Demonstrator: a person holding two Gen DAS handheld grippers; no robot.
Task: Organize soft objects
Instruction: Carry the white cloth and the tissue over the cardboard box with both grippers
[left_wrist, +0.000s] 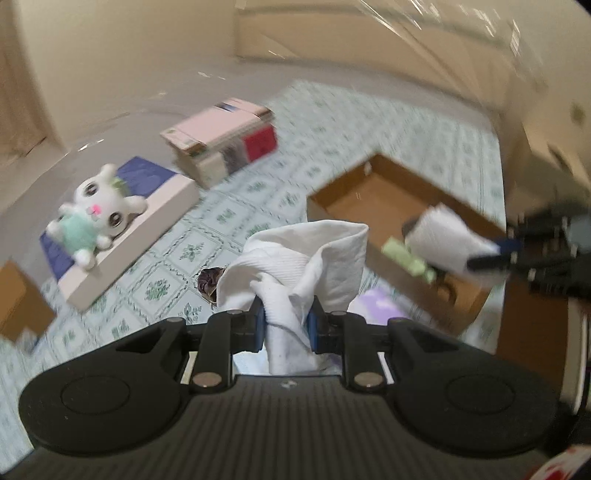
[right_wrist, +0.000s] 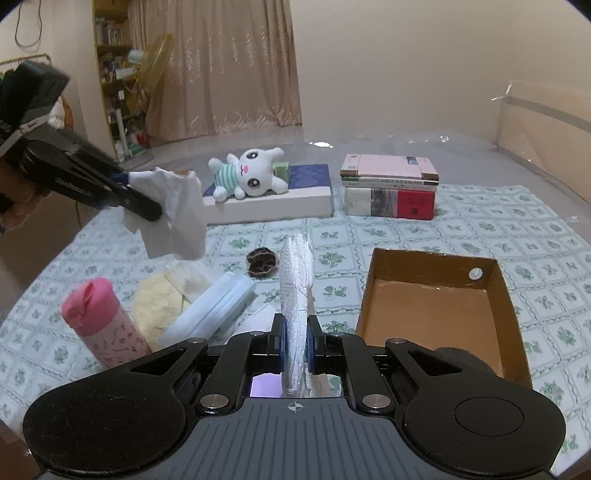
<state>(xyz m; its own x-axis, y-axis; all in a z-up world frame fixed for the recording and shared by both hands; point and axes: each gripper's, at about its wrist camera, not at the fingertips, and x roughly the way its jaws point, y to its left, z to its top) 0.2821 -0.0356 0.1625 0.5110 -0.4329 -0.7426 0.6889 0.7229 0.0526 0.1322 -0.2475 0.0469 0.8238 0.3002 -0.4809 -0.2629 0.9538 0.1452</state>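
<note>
My left gripper (left_wrist: 286, 325) is shut on a crumpled white cloth (left_wrist: 306, 254) and holds it up above the patterned bedspread. The right wrist view shows that gripper (right_wrist: 142, 194) at the left with the cloth (right_wrist: 181, 218) hanging from it. My right gripper (right_wrist: 295, 332) is shut on a flat white embossed pack (right_wrist: 295, 273) that stands on edge between its pads. It also shows, blurred, at the right of the left wrist view (left_wrist: 484, 254), over the open cardboard box (left_wrist: 369, 199). That box (right_wrist: 432, 258) is empty and lies just right of the right gripper.
A white plush bunny (right_wrist: 251, 173) lies on a flat white box (right_wrist: 273, 206), next to a stack of books (right_wrist: 391, 188). A pink bottle (right_wrist: 99, 317), a yellow fluffy cloth (right_wrist: 155, 302), a pale blue pack (right_wrist: 210, 310) and a dark scrunchie (right_wrist: 260, 260) lie on the bedspread.
</note>
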